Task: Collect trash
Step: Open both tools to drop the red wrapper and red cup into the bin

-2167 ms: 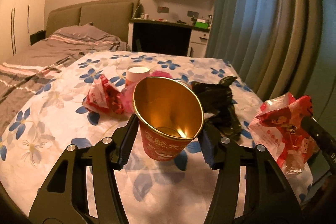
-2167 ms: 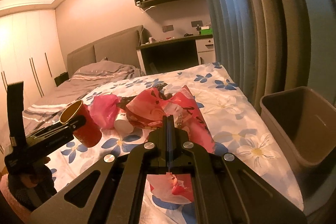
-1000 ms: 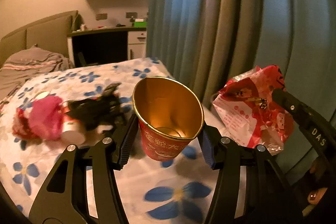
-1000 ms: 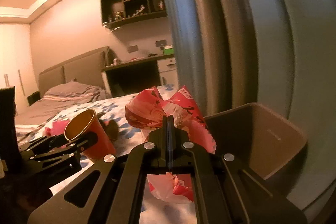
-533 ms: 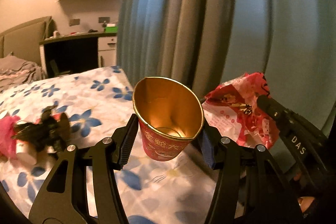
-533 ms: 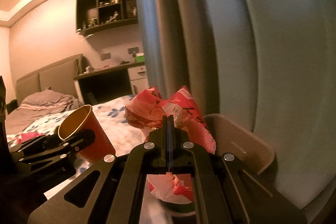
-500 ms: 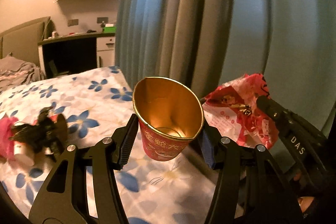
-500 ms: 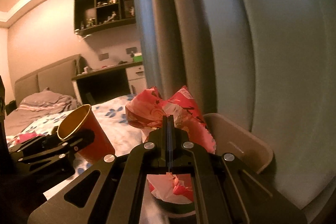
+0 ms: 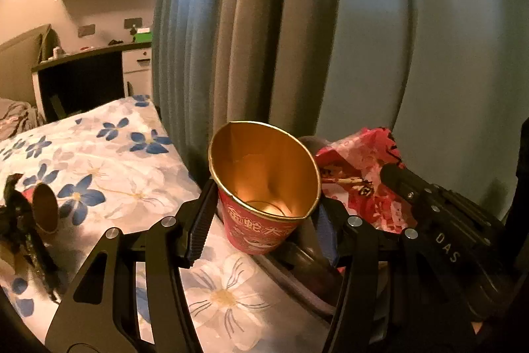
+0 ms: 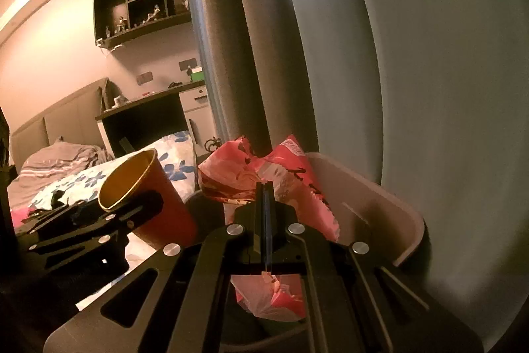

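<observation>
Beside the curtain (image 9: pixel 264 22) and flowered bed (image 9: pixel 109 174), my left hand-held gripper (image 9: pixel 264 220) clamps a gold-lined red cup (image 9: pixel 264 187) while my right hand-held gripper (image 10: pixel 264 204) pinches a crumpled red wrapper (image 10: pixel 258 177) over the beige bin (image 10: pixel 380 204).

Left wrist view: low over bed (image 9: pixel 109 174) edge, facing curtain (image 9: pixel 264 32), red cup (image 9: pixel 264 187) close in foreground.
Right wrist view: right of bed (image 10: pixel 82 177), over bin (image 10: pixel 370 200), facing headboard wall, curtain (image 10: pixel 330 55) near.
Shared: cup (image 10: pixel 155 200), red wrapper (image 9: pixel 360 177) (image 10: pixel 264 177), bed corner, desk (image 9: pixel 82 68) (image 10: pixel 148 108), wall shelf.
</observation>
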`<state>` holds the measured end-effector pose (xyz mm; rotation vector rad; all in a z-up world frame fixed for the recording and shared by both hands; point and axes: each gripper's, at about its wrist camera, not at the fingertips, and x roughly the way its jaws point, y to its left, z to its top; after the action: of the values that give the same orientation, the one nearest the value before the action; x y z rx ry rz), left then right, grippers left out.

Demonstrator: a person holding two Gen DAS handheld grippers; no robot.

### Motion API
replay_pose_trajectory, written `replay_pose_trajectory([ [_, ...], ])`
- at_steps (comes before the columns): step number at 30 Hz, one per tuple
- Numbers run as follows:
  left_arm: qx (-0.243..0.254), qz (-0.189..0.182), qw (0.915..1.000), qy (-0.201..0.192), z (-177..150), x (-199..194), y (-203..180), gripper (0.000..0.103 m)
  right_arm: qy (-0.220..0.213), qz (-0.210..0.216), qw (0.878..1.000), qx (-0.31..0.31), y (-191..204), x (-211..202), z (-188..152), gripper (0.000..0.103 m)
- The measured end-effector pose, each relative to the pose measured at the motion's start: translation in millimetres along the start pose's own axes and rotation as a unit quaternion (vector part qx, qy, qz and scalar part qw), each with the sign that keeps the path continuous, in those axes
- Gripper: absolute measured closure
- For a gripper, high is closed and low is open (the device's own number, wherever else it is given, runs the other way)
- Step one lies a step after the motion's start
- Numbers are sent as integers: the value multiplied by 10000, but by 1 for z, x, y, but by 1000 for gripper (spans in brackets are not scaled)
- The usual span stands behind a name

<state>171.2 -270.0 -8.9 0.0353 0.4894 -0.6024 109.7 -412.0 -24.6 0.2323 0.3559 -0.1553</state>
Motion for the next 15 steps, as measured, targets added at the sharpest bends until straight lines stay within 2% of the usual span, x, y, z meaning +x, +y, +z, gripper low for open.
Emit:
replay_pose_trajectory([
  [15,7,-222,9996,154,-2,18,-5,49,239,90,9997,63,-7,12,-1,102],
])
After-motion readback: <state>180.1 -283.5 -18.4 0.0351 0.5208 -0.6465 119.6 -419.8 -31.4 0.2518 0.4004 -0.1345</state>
